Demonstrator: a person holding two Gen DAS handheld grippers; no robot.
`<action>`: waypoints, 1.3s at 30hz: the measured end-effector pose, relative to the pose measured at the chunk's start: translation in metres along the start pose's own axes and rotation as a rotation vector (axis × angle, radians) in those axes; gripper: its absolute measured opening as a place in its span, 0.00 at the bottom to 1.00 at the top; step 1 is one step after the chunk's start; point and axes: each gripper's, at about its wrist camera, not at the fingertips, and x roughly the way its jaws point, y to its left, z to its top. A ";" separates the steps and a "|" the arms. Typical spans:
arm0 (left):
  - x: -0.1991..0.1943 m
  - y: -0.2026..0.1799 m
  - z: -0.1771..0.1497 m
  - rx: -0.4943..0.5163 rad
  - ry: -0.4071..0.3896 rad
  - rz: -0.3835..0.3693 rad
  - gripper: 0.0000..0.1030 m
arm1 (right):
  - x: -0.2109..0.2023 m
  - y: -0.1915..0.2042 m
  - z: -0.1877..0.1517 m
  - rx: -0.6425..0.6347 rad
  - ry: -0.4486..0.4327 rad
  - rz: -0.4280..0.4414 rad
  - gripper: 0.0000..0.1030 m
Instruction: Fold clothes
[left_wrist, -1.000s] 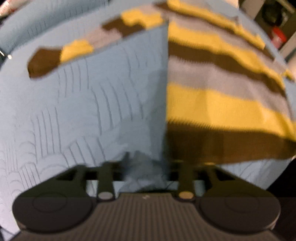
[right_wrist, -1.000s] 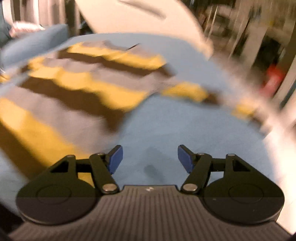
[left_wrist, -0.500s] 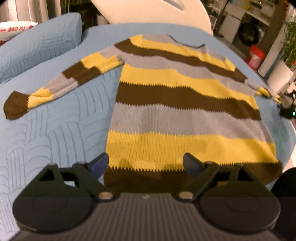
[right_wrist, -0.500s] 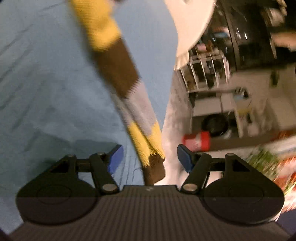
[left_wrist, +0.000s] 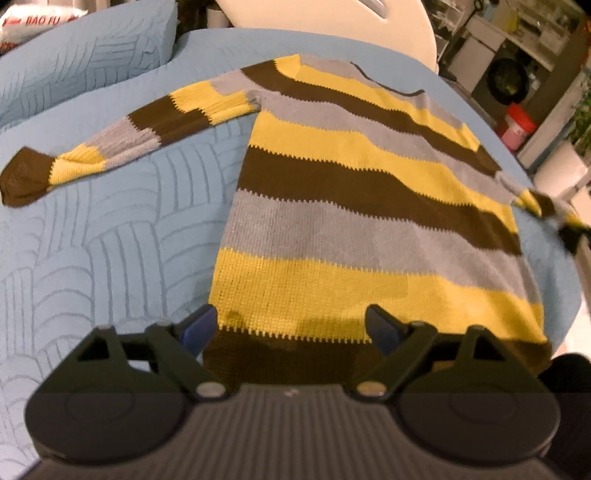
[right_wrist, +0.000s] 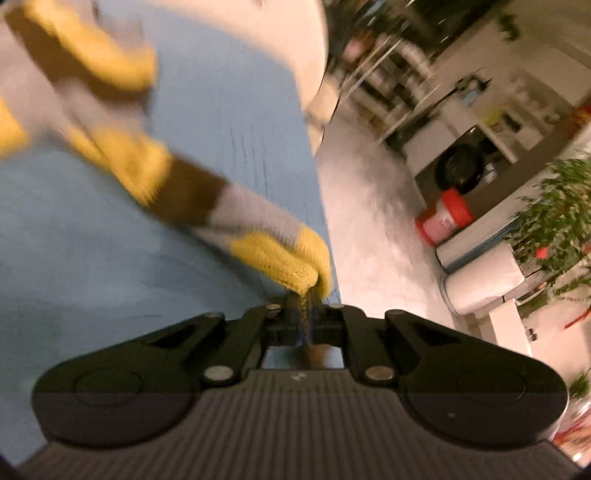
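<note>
Right jaws pinched on a sleeve cuff, sweater spread on the bed.

The yellow, brown and grey striped knitted sweater (left_wrist: 369, 206) lay flat on the pale blue quilted bed cover (left_wrist: 110, 240), its other sleeve reaching toward 9 o'clock. The right gripper (right_wrist: 303, 308) was pressed together on the right sleeve's cuff (right_wrist: 284, 258) at the bed's edge; the left gripper (left_wrist: 291, 326) hovered, jaws spread, over the hem. A thin pinch on loose knit could slip, or the pull could drag the body askew.

The left black two-finger gripper (left_wrist: 291, 325) hangs tilted downward with its blue-padded jaws spread wide, nothing pinched between them. The right black two-finger gripper (right_wrist: 304, 310) has its jaws clamped tight together on the striped knitted sleeve cuff (right_wrist: 291, 258).
</note>
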 end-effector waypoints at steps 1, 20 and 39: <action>0.000 0.003 0.001 -0.015 0.010 -0.012 0.86 | -0.026 0.003 -0.005 0.014 0.001 0.027 0.06; -0.020 0.027 0.008 -0.101 -0.076 -0.024 0.86 | 0.000 0.088 -0.030 0.045 0.267 0.212 0.69; 0.089 0.149 0.040 1.107 -0.039 0.771 0.82 | -0.159 0.198 -0.003 0.143 -0.094 0.316 0.69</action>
